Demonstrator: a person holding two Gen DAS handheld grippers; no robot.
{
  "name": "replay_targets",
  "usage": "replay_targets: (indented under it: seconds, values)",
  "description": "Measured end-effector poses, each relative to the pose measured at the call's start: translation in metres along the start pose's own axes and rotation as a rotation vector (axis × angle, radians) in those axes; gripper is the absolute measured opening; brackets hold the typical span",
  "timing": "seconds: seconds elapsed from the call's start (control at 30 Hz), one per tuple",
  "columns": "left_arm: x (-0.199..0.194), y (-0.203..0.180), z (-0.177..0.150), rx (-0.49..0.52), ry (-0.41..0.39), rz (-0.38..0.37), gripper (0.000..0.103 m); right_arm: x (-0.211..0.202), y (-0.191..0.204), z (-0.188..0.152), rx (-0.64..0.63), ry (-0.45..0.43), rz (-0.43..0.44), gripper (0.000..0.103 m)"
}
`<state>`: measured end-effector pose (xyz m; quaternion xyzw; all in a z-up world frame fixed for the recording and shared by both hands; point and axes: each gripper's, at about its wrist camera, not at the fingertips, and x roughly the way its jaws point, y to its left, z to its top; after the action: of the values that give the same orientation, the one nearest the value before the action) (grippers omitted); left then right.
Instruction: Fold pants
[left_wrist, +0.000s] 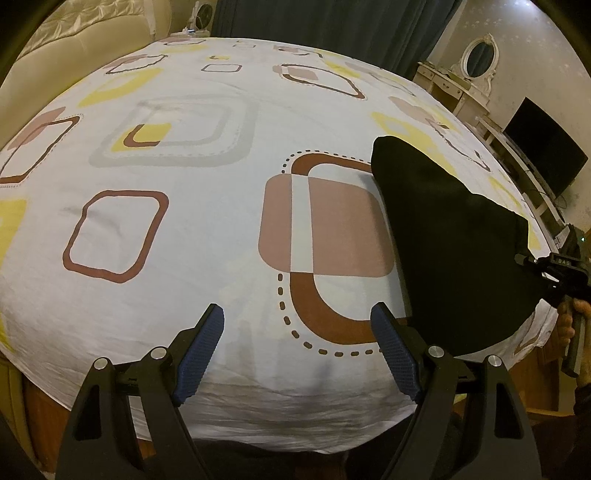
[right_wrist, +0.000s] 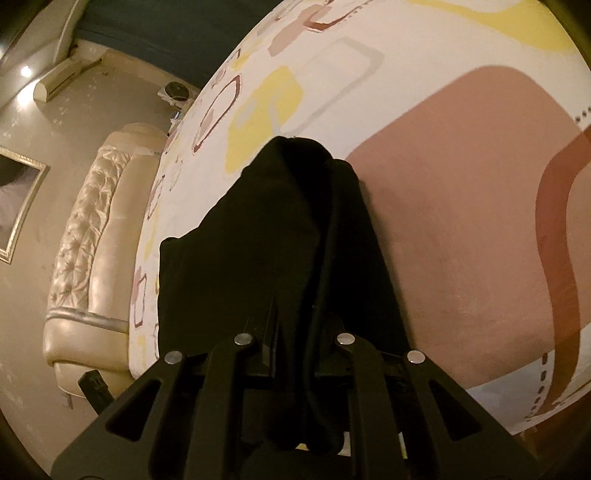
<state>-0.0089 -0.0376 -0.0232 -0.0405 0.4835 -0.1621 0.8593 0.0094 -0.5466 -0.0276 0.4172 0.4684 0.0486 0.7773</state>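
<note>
Here, black pants (left_wrist: 454, 251) lie bunched on the right side of a bed sheet (left_wrist: 207, 229) patterned with brown and yellow squares, one end lifted. The right gripper (right_wrist: 295, 328) is clamped on that dark fabric. The left gripper (left_wrist: 297, 354) hangs spread wide above the sheet, holding nothing.

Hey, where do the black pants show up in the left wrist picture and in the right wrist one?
Left wrist: black pants at right, lifted off the bedsheet by the right tool.
Right wrist: pants at centre, running into the tool's shut fingers.
Shared landmark: the tufted cream headboard.
</note>
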Motion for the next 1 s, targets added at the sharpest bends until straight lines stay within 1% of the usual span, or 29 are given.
replay_targets:
  seconds: [0.1, 0.37, 0.63, 0.73, 0.8, 0.83, 0.9, 0.93, 0.97, 1.0]
  values:
    - [0.001, 0.0, -0.001, -0.001, 0.003, 0.0, 0.081, 0.002, -0.005, -0.002, 0.021, -0.002, 0.023, 0.012]
    - [0.001, -0.001, -0.002, 0.004, 0.007, 0.0, 0.081, 0.0, -0.02, -0.004, 0.093, -0.026, 0.117, 0.013]
    - [0.003, -0.003, -0.005, 0.011, 0.012, -0.004, 0.081, -0.011, -0.036, -0.013, 0.13, -0.066, 0.151, 0.014]
    - [0.003, -0.005, -0.006, 0.015, 0.017, -0.019, 0.081, -0.019, -0.044, -0.019, 0.148, -0.08, 0.162, 0.015]
    - [0.004, -0.007, -0.007, 0.017, 0.027, -0.05, 0.081, -0.028, -0.046, -0.022, 0.151, -0.096, 0.156, 0.022]
    - [0.004, -0.008, -0.007, 0.015, 0.032, -0.07, 0.081, -0.033, -0.047, -0.023, 0.156, -0.106, 0.16, 0.027]
    - [0.005, -0.009, -0.008, -0.001, 0.045, -0.125, 0.081, -0.046, -0.049, -0.026, 0.166, -0.142, 0.169, 0.046]
    - [0.005, -0.01, -0.008, -0.015, 0.054, -0.168, 0.081, -0.053, -0.049, -0.027, 0.165, -0.165, 0.148, 0.067]
    - [0.006, -0.011, -0.009, -0.028, 0.064, -0.206, 0.081, -0.06, -0.05, -0.029, 0.157, -0.186, 0.126, 0.072]
    - [0.008, -0.012, -0.009, -0.038, 0.074, -0.24, 0.083, -0.063, -0.051, -0.03, 0.149, -0.187, 0.126, 0.072]
